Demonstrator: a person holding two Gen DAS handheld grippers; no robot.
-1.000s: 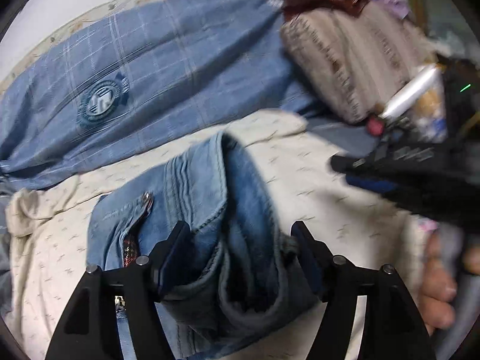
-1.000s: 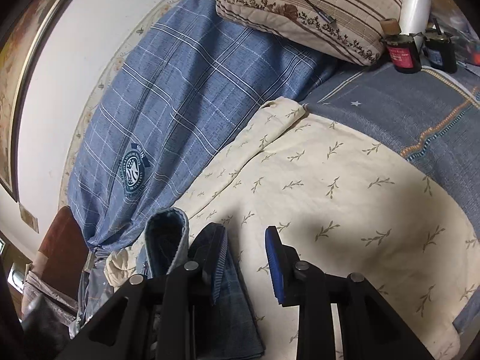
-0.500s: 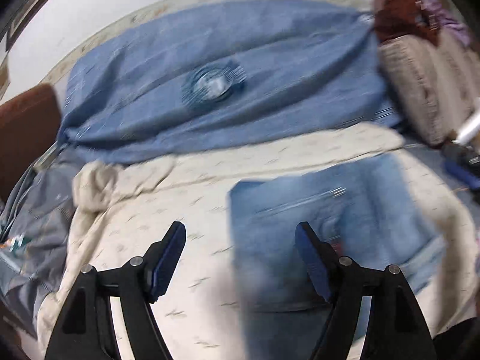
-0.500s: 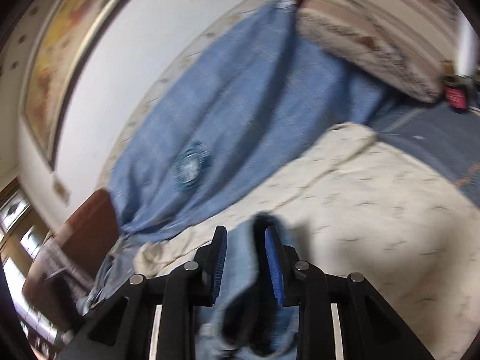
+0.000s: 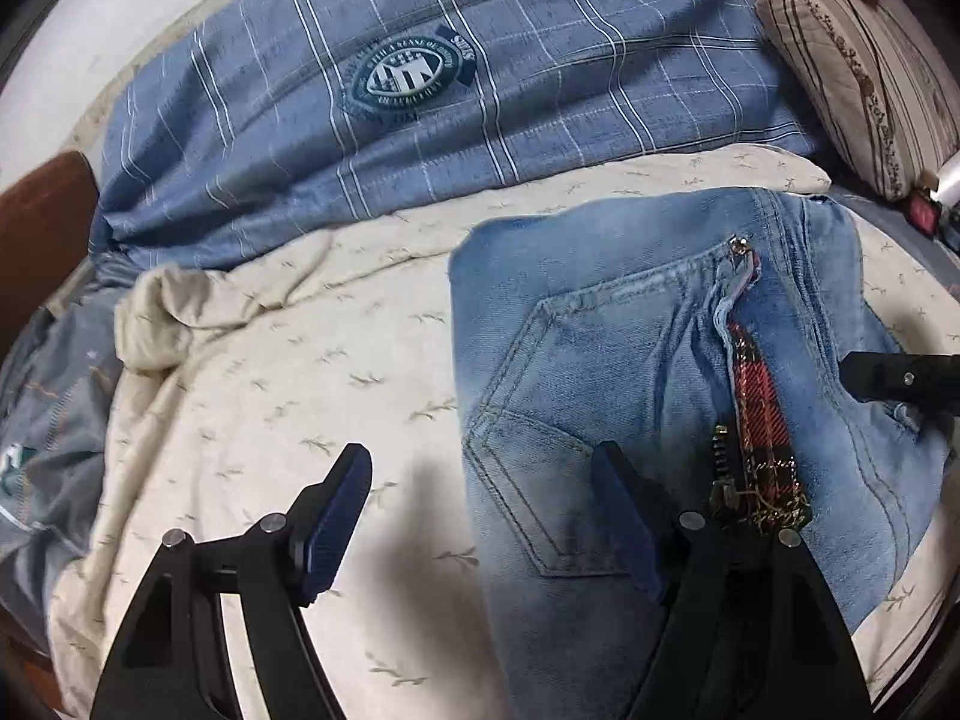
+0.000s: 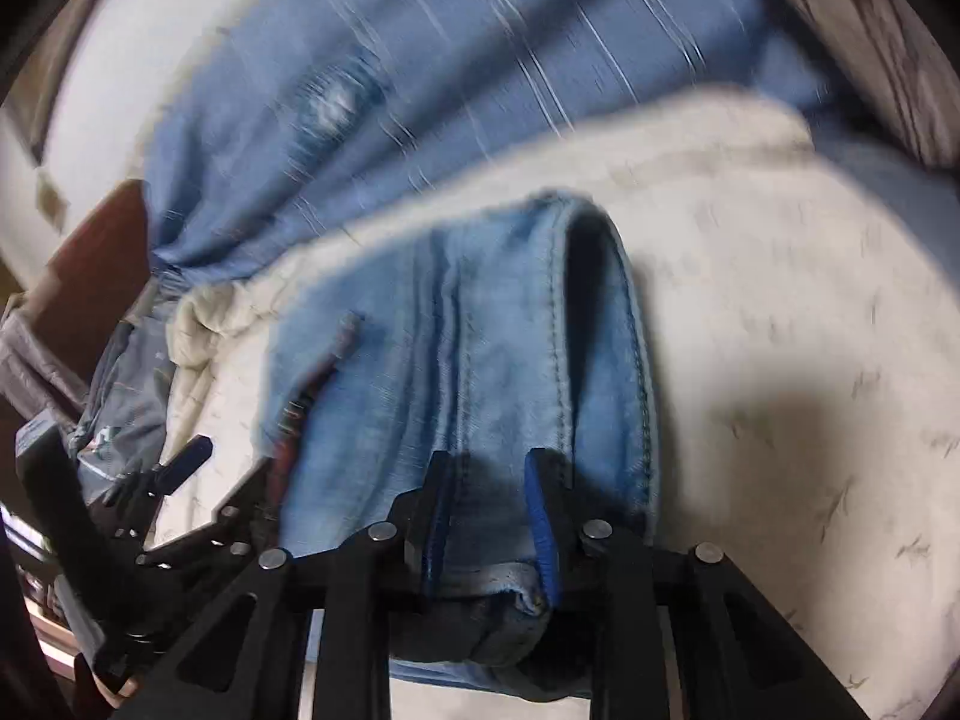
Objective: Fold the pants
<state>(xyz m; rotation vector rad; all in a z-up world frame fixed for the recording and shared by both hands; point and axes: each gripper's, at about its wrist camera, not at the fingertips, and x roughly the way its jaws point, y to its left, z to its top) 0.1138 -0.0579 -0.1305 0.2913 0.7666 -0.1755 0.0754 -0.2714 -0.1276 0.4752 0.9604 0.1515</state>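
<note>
The jeans (image 5: 660, 372) lie folded flat on the cream leaf-print blanket (image 5: 288, 396), toward its right side, top edge close to the blanket's far edge where the blue plaid quilt (image 5: 480, 90) starts. The left gripper (image 5: 480, 510) hangs spread wide with nothing pinched: its right finger sits over the back pocket, its left finger over bare blanket, so the jeans' left edge runs between the two. The right gripper (image 6: 489, 510) is clamped on a bunched fold of denim (image 6: 480, 360) at the jeans' right edge, and its jaws are closing a touch tighter (that view is pretty blurry, but the cloth is clearly between the blue pads). Its black tip (image 5: 900, 375) pokes in from the right in the left wrist view, resting over the denim.

Compared with a second ago: back then the left gripper had a wad of denim between its fingers and the jeans were humped up; now they're laid out flat with the pocket and the red plaid fly lining (image 5: 765, 414) showing. The right gripper was empty beside the cloth then, and now it's got hold.

Count: one pair of jeans, two grippers, one blanket, one quilt, one striped pillow (image 5: 864, 78) at the far right corner.
</note>
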